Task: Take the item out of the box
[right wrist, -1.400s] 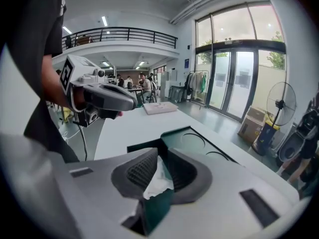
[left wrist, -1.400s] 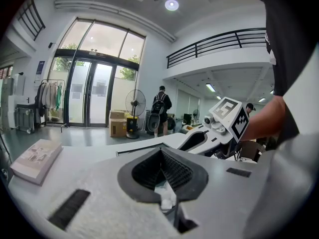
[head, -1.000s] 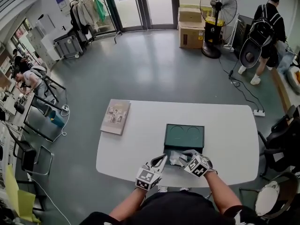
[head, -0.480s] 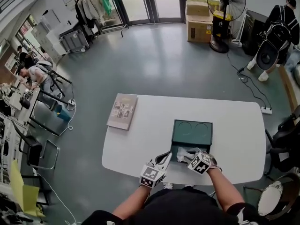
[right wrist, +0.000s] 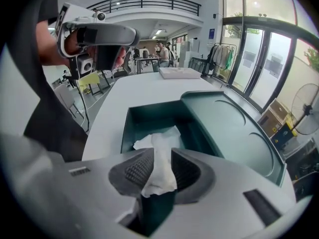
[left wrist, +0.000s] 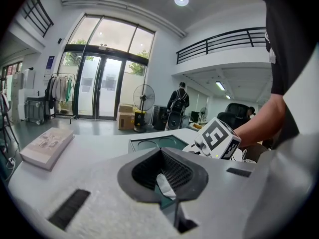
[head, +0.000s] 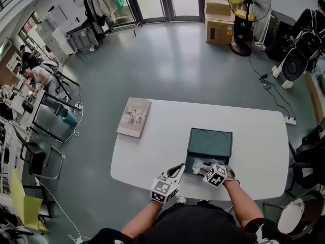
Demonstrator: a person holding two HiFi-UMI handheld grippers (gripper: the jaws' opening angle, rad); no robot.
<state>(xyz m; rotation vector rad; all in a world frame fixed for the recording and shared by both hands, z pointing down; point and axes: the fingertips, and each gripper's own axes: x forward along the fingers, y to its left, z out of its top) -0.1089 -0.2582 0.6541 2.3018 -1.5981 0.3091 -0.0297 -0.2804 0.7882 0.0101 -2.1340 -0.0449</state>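
A dark green box point(head: 210, 145) lies open on the white table point(head: 152, 151), its lid point(right wrist: 234, 128) folded back. Crumpled white paper point(right wrist: 155, 142) fills the box's near compartment point(right wrist: 149, 121). My right gripper point(head: 207, 168) hangs over that compartment; a strip of the paper rises between its jaws, which stand apart beside it. My left gripper point(head: 176, 171) hovers over the table just left of the box's front corner, jaws close together, with only a white sliver point(left wrist: 164, 185) showing in the gap. From the left gripper view, the right gripper's marker cube point(left wrist: 215, 137) shows past the box.
A book point(head: 134, 117) lies at the table's far left corner. Office chairs point(head: 307, 156) stand to the right of the table. A power strip and cable point(head: 288, 119) lie on the floor beyond. A fan point(head: 242, 14), cardboard boxes and people at desks are farther off.
The head view has shifted a little. The right gripper stays over the paper in the box and the left stays beside the box's front corner; I see no clear movement of either.
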